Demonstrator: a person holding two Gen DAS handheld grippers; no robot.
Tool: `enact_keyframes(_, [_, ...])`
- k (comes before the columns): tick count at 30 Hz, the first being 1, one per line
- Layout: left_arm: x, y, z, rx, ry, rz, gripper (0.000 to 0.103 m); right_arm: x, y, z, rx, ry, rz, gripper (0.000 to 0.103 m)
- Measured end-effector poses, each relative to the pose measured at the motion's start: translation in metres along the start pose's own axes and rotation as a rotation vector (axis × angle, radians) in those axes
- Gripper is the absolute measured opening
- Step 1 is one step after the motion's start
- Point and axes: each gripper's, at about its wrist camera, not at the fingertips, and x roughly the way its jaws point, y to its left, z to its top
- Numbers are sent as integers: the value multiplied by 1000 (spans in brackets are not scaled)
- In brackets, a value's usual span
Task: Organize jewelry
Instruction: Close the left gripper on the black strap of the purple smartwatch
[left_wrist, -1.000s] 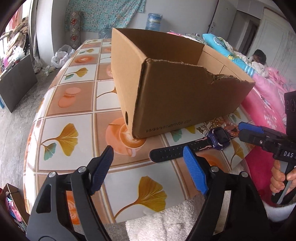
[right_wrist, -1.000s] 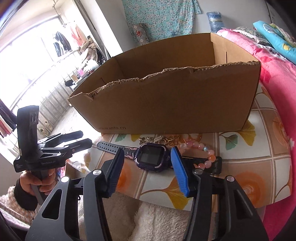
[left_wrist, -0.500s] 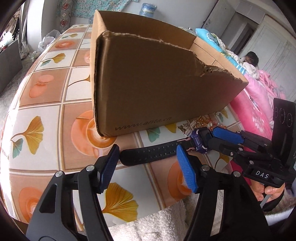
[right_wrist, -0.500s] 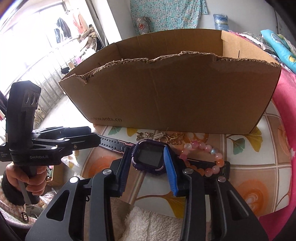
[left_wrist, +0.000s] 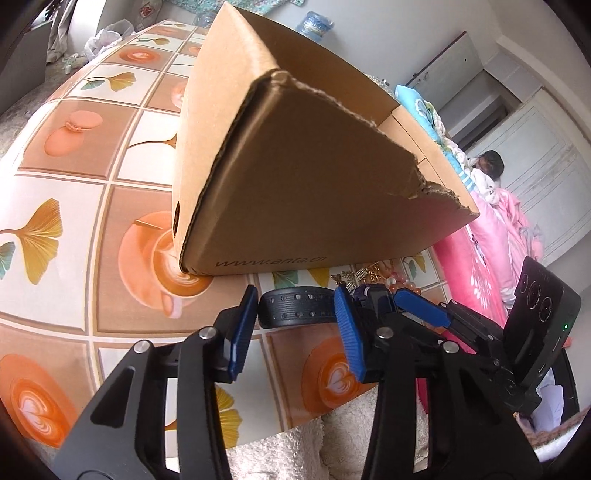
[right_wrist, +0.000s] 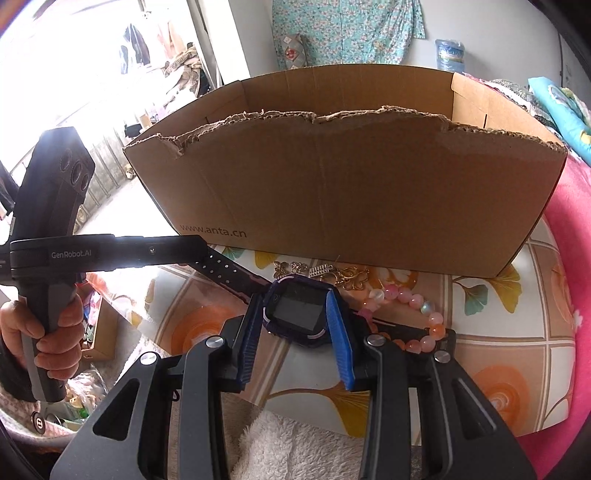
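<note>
The watch (right_wrist: 295, 314) lies flat on the table (right_wrist: 517, 362), just in front of the cardboard box (right_wrist: 351, 192). Its long axis runs from about ten o'clock to four o'clock in the right wrist view. The right gripper (right_wrist: 295, 325) is clenched on the watch face, one blue pad on each side of the case. The left gripper (left_wrist: 295, 317) straddles the free strap (left_wrist: 295, 308), which lies crosswise at its twelve o'clock. The strap sits between the left pads, but contact is not shown, so that hand reads as not yet gripping. The coming lift appears to turn on this alignment: strap across the left fingers, case already held by the right. A bead bracelet (right_wrist: 410, 299) and gold chains (right_wrist: 325, 273) lie at two o'clock and twelve o'clock from the case, beside the box wall. Compared with the frame a second ago, the left jaws have just been closing around the strap, and the right jaws have closed from beside the case onto it.
</note>
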Motion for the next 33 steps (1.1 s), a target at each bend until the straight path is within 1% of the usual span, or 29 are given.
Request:
enact_keyframes(2, [1, -5, -1, 28, -3, 12, 26, 0, 1, 0, 3, -3, 3, 35])
enact_keyframes(4, [0, -13, -4, 85, -8, 51, 22, -1, -2, -1, 18, 0, 13, 35])
enact_keyframes(6, [-1, -22, -7, 143, -14, 92, 20, -6, -9, -4, 48, 3, 34, 35])
enact_keyframes(9, [1, -26, -10, 198, -8, 139, 20, -22, -22, -7, 93, -30, 49, 35])
enact_keyframes(12, [6, -29, -13, 229, 5, 174, 20, -37, -41, -10, 149, -52, 23, 35])
enact_keyframes(15, [9, -30, -14, 251, 11, 201, 19, -39, -64, -12, 232, -33, 3, 35])
enact_keyframes(17, [8, -30, -15, 258, 9, 208, 19, -37, -75, -16, 279, -15, 6, 35])
enact_keyframes(19, [6, -30, -15, 263, 8, 211, 19, -35, -79, -17, 298, -9, 16, 35])
enact_keyframes(21, [8, -29, -17, 268, 11, 219, 20, -35, -78, -18, 278, -8, 0, 35])
enact_keyframes(24, [8, -26, -17, 261, 13, 219, 20, -30, -75, -15, 253, 0, -47, 35])
enact_keyframes(26, [8, -24, -17, 257, 14, 216, 20, -29, -78, -14, 239, 6, -60, 35])
enact_keyframes(27, [9, -24, -17, 257, 13, 215, 20, -27, -78, -13, 230, 11, -71, 35])
enact_keyframes(28, [9, -24, -17, 257, 12, 214, 20, -25, -77, -11, 222, 21, -81, 32])
enact_keyframes(33, [14, -28, -17, 270, 9, 219, 20, -13, -81, -6, 229, 73, -76, 28])
